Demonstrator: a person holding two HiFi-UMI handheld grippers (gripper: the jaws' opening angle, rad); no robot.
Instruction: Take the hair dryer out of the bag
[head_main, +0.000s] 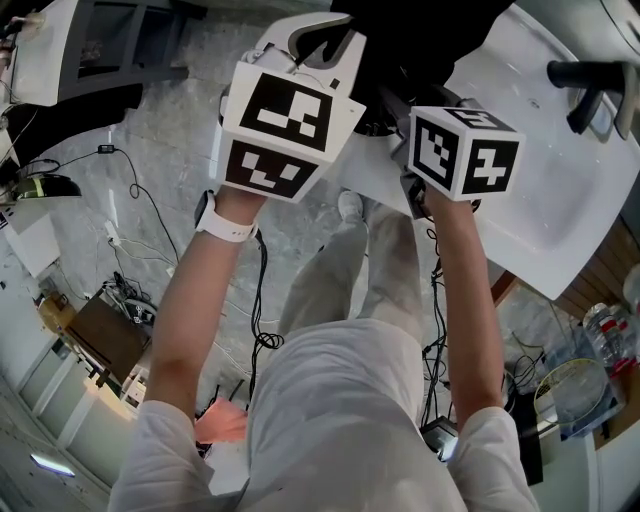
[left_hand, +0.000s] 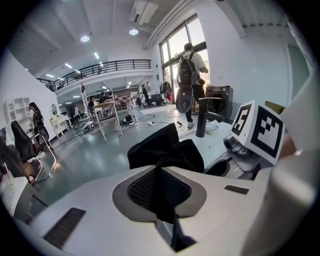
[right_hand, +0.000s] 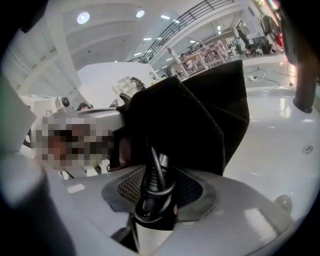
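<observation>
The black fabric bag (head_main: 415, 45) hangs between both grippers over the edge of the white table (head_main: 540, 200). In the left gripper view my left gripper (left_hand: 162, 202) is shut on a fold of the bag (left_hand: 162, 147), holding its edge up. In the right gripper view my right gripper (right_hand: 154, 202) is at the bag's mouth (right_hand: 192, 117). Its pads are closed round the hair dryer (right_hand: 156, 187), of which I see only a pale handle wrapped in coiled black cord. The rest of the dryer is hidden inside the bag.
A black upright post (head_main: 592, 80) stands on the table beyond the bag. Cables (head_main: 135, 215) trail over the grey floor at the left. Bottles and clutter (head_main: 590, 350) sit low on the right. A person with a backpack (left_hand: 189, 70) stands far off by the windows.
</observation>
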